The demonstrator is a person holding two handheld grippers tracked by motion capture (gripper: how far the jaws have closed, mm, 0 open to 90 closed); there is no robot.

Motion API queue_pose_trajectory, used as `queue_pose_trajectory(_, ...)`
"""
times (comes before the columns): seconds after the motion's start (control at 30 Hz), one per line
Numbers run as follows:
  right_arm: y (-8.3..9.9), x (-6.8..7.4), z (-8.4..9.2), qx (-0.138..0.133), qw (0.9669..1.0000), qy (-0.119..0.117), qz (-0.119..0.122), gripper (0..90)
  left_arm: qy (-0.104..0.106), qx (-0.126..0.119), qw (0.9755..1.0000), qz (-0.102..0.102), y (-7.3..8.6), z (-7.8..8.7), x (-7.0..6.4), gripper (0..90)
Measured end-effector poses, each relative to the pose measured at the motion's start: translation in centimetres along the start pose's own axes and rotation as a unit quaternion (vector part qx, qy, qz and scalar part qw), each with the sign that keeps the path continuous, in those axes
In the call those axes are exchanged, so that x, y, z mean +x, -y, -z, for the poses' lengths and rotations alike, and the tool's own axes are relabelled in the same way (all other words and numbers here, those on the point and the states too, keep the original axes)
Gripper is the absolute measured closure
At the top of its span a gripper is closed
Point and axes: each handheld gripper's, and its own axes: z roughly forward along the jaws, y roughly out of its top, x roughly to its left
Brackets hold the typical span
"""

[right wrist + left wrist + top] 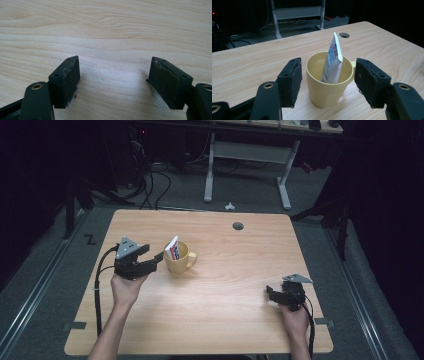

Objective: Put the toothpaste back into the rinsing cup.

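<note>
Mug (pixel 329 82), yellow with a packet (pixel 333 62) leaning inside, stands on the surface (pixel 225 285) between your left gripper's (pixel 328 82) spread jaws, untouched. Your right gripper (pixel 113 80) rests spread wide, empty, well apart.

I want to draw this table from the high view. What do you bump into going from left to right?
Left tongs → white packet standing in the yellow mug → bare wooden table → right tongs.
</note>
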Motion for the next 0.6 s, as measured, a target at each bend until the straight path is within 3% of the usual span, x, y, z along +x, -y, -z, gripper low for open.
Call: queue_pose_trajectory(0.6,0.0,0.0,0.0,0.000,1.0000,0.000,0.000,25.1,-0.012,-0.012,0.9999,-0.001,0.0,1.6,0.6,39.0)
